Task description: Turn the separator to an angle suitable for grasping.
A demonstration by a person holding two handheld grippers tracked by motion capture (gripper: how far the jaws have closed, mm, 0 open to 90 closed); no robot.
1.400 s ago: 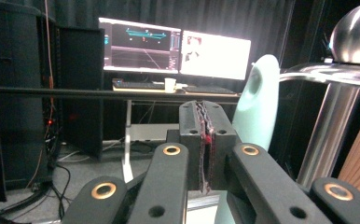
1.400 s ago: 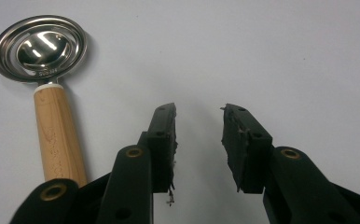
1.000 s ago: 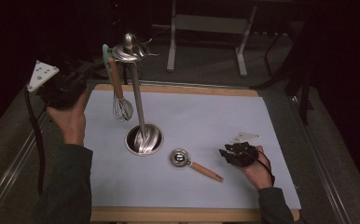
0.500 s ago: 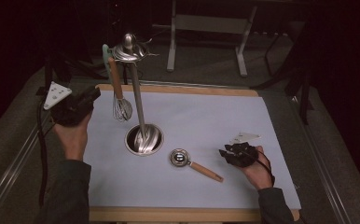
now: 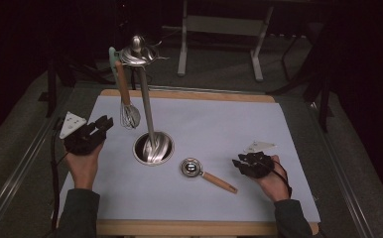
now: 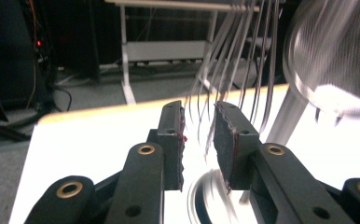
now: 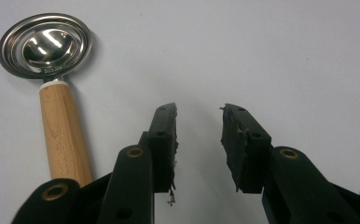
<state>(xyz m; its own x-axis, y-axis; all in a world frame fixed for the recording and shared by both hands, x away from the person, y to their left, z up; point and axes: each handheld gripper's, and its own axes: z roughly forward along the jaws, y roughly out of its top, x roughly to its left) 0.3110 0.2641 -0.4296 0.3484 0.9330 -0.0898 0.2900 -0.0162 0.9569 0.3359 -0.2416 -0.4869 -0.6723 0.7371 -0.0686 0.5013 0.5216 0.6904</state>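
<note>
A wire whisk (image 5: 129, 116) with a wooden handle hangs from the top of a tall metal stand (image 5: 147, 106), whose round base (image 5: 153, 148) sits on the white mat. My left gripper (image 5: 106, 124) is low, left of the whisk and apart from it. Its jaws have just been opening and nothing is between them. In the left gripper view the whisk wires (image 6: 241, 60) hang beyond my left gripper (image 6: 199, 113). My right gripper (image 5: 238, 163) rests open at the mat's right. A metal scoop (image 5: 191, 167) with a wooden handle lies to its left. The right gripper view shows the scoop (image 7: 45, 44) left of the open right gripper (image 7: 199, 113).
The white mat (image 5: 239, 124) lies on a wooden board on a grey table. A metal rail (image 5: 21, 168) runs along the table's left side. A metal frame (image 5: 219, 29) stands on the dark floor behind the table.
My left hand has come down from beside the whisk handle to just above the mat, and its jaws have opened. The whisk stays hanging on the stand. The right hand has kept still.
</note>
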